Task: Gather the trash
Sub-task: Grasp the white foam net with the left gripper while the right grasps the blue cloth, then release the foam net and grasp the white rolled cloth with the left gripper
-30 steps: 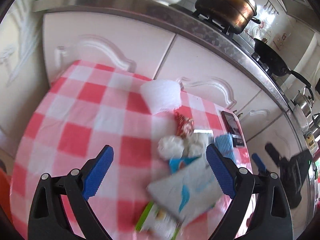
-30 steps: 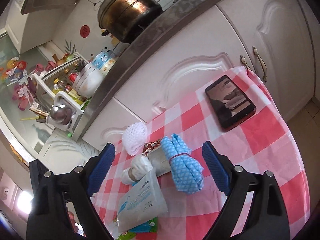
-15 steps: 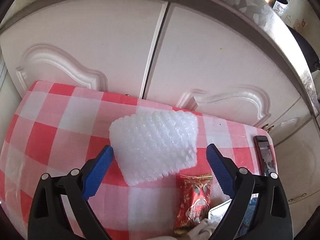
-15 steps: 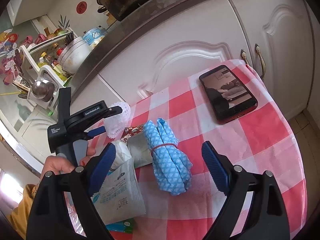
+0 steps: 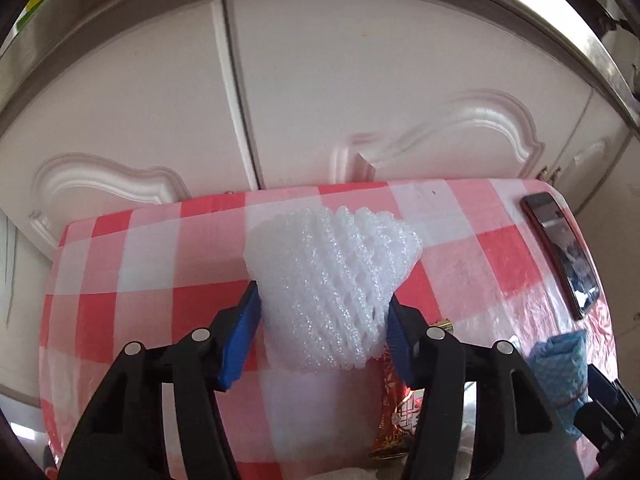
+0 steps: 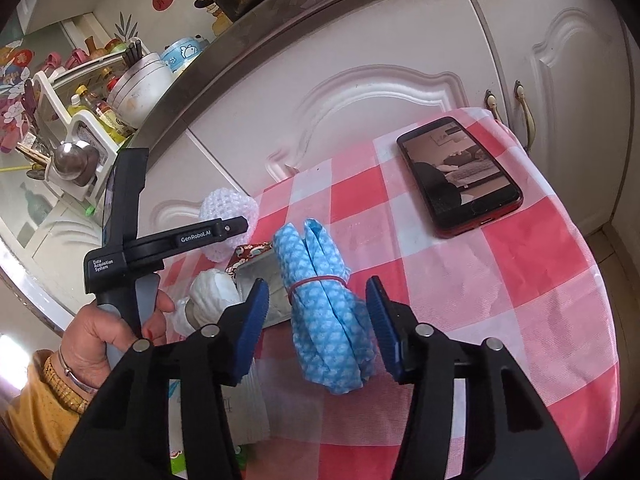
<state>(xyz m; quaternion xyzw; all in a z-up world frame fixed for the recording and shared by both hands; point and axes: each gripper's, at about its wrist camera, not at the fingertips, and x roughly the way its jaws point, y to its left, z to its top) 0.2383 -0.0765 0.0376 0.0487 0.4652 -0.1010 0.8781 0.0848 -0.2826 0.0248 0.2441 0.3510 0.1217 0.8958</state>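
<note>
A white foam net (image 5: 320, 280) lies on the red-and-white checked table (image 5: 140, 280). My left gripper (image 5: 320, 296) has the net between its blue pads, which press on both its sides while the jaws are closing. In the right wrist view this left gripper (image 6: 228, 230) reaches to the foam net (image 6: 228, 204). My right gripper (image 6: 317, 284) straddles a blue cloth roll (image 6: 324, 312) bound with a red band. Its jaws are closing too, and a gap still shows at the left pad (image 6: 256, 320). A red snack wrapper (image 6: 250, 251) and crumpled white tissue (image 6: 212, 288) lie between the two.
A red phone (image 6: 460, 176) lies near the table's far right corner. A silver packet (image 6: 264, 280) and a white packet (image 6: 248, 392) lie by the cloth. White cabinet doors (image 5: 320, 100) stand right behind the table. A person's hand (image 6: 104, 328) holds the left gripper.
The left gripper's jaws have closed onto the foam net after moving up to it. The right gripper's jaws have narrowed around the blue cloth roll and come slightly nearer.
</note>
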